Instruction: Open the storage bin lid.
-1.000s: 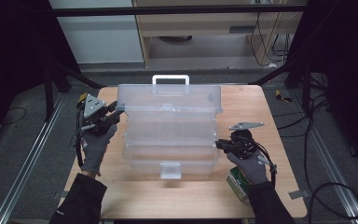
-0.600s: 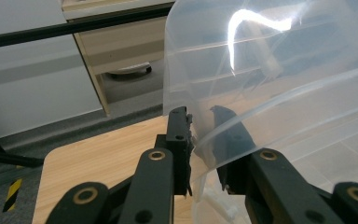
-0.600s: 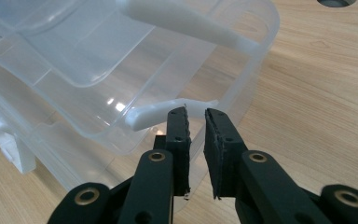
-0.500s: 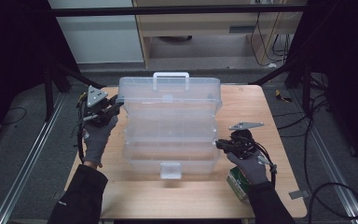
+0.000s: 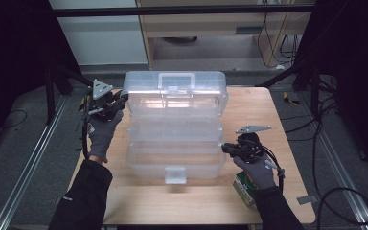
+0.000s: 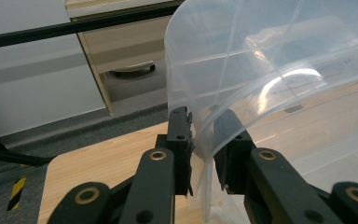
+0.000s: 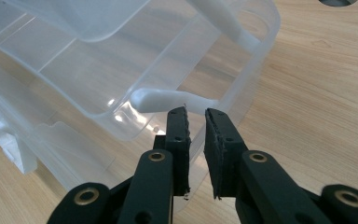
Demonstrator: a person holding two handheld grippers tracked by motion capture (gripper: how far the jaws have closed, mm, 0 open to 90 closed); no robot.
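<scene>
Looking down from the high view, a clear plastic tiered box (image 5: 175,125) sits in the middle of the wooden table (image 5: 268,103), its handled lid section toward the far edge and its latch toward the near edge. The left gripper (image 5: 116,102) meets the box's far left corner; the right gripper (image 5: 224,148) meets its right side, nearer the front.

What that view leaves vague, the gripper views settle. The left gripper view shows the left gripper (image 6: 205,142) pinching the thin clear wall of the upper section, its jaws having just been closing on it. The right gripper view shows the right gripper (image 7: 195,122) with jaws narrowly parted astride the box's rim (image 7: 242,88); whether the pads actually press it is hard to make out.

A green carton (image 5: 243,188) near the table's front right corner is partly hidden under the right hand (image 5: 255,171).
</scene>
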